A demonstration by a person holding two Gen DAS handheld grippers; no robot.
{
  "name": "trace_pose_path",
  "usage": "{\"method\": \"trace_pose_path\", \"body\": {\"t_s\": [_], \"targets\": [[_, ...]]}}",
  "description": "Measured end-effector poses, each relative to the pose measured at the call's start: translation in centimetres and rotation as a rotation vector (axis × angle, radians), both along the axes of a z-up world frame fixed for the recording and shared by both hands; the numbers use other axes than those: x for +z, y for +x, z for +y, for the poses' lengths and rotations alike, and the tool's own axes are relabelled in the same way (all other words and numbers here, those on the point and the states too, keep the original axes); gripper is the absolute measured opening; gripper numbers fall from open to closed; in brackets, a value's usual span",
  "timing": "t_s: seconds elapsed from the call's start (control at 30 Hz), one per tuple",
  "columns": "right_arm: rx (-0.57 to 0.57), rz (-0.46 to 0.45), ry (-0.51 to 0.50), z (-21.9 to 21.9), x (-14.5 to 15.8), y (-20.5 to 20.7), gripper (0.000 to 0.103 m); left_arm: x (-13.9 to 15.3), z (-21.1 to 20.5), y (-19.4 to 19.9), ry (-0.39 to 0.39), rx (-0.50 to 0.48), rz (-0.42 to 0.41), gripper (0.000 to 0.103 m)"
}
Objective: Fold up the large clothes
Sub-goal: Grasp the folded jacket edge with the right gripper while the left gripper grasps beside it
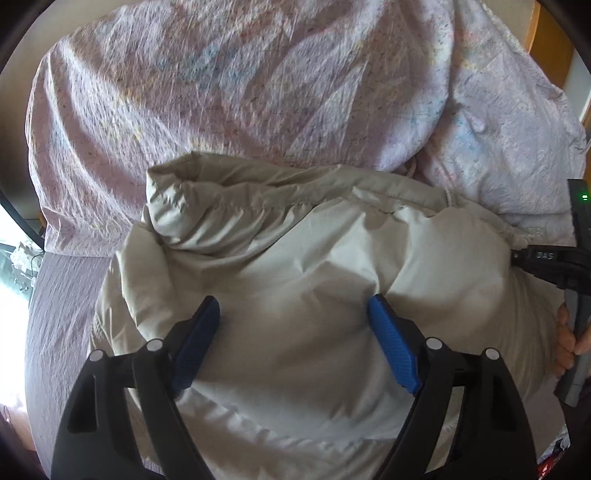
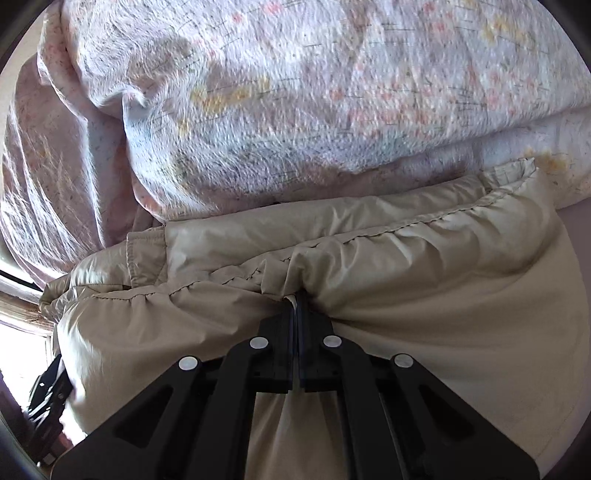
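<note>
A puffy beige jacket (image 1: 295, 240) lies bunched on the bed, its gathered seam running across the far side. In the left wrist view my left gripper (image 1: 293, 302) stands open above it, the blue pads (image 1: 388, 343) wide apart with a bulge of jacket between them. My right gripper (image 2: 295, 295) is shut on a pinched fold of the jacket (image 2: 443, 277) just below the gathered seam. That same right gripper (image 1: 521, 254) shows at the right edge of the left wrist view, a hand (image 1: 565, 339) holding its handle.
A crumpled floral quilt (image 1: 221, 92) is heaped behind the jacket and fills the far side in both views (image 2: 332, 92). Lilac bed sheet (image 1: 55, 314) shows to the left. A wooden frame (image 1: 535, 29) stands at the top right. Bright window light comes from the left.
</note>
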State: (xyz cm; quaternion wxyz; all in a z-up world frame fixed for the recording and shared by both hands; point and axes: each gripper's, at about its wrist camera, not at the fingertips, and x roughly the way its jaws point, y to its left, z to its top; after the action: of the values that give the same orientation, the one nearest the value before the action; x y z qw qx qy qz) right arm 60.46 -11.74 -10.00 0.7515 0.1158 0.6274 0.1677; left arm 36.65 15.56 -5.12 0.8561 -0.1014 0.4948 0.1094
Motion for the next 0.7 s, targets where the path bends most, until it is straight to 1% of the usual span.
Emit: {"method": "trace_pose_path", "body": {"t_s": [0.07, 0.1, 0.17, 0.2, 0.27, 0.33, 0.37, 0.43, 0.53, 0.57, 0.63, 0.7], "targets": [[0.001, 0.003, 0.009, -0.3, -0.2, -0.1, 0.002, -0.9, 0.2, 0.3, -0.001, 0.017, 0.009, 0.084], [0.003, 0.004, 0.014, -0.5, -0.5, 0.0, 0.005, -1.3, 0.3, 0.5, 0.0, 0.023, 0.014, 0.084], [0.013, -0.007, 0.014, -0.7, -0.3, -0.2, 0.008, -2.2, 0.5, 1.0, 0.011, 0.038, 0.024, 0.084], [0.018, -0.013, 0.01, -0.9, -0.1, -0.3, 0.01, -2.6, 0.7, 1.2, 0.017, 0.046, 0.027, 0.084], [0.024, -0.026, -0.001, -1.2, 0.2, -0.6, 0.018, -3.0, 0.8, 1.5, 0.025, 0.053, 0.032, 0.085], [0.02, -0.048, 0.001, -2.3, 1.0, -0.6, 0.037, -3.4, 0.9, 1.9, 0.036, 0.057, 0.035, 0.086], [0.016, -0.065, 0.003, -2.8, 1.4, -0.8, 0.04, -3.6, 1.0, 2.0, 0.035, 0.06, 0.036, 0.086], [-0.002, -0.106, 0.011, -3.9, 2.3, -1.4, 0.05, -4.0, 0.9, 2.4, 0.037, 0.066, 0.036, 0.087], [-0.039, -0.18, 0.016, -5.9, 3.7, -2.9, 0.056, -4.5, 1.2, 2.9, 0.036, 0.075, 0.034, 0.088], [-0.051, -0.198, 0.009, -6.6, 3.8, -3.4, 0.056, -4.7, 1.3, 3.1, 0.036, 0.077, 0.032, 0.088], [-0.074, -0.231, -0.014, -8.2, 3.8, -4.8, 0.056, -5.0, 1.6, 3.3, 0.037, 0.08, 0.028, 0.089], [-0.084, -0.249, -0.054, -9.3, 2.9, -5.4, 0.056, -5.3, 1.6, 3.5, 0.037, 0.082, 0.023, 0.09]]}}
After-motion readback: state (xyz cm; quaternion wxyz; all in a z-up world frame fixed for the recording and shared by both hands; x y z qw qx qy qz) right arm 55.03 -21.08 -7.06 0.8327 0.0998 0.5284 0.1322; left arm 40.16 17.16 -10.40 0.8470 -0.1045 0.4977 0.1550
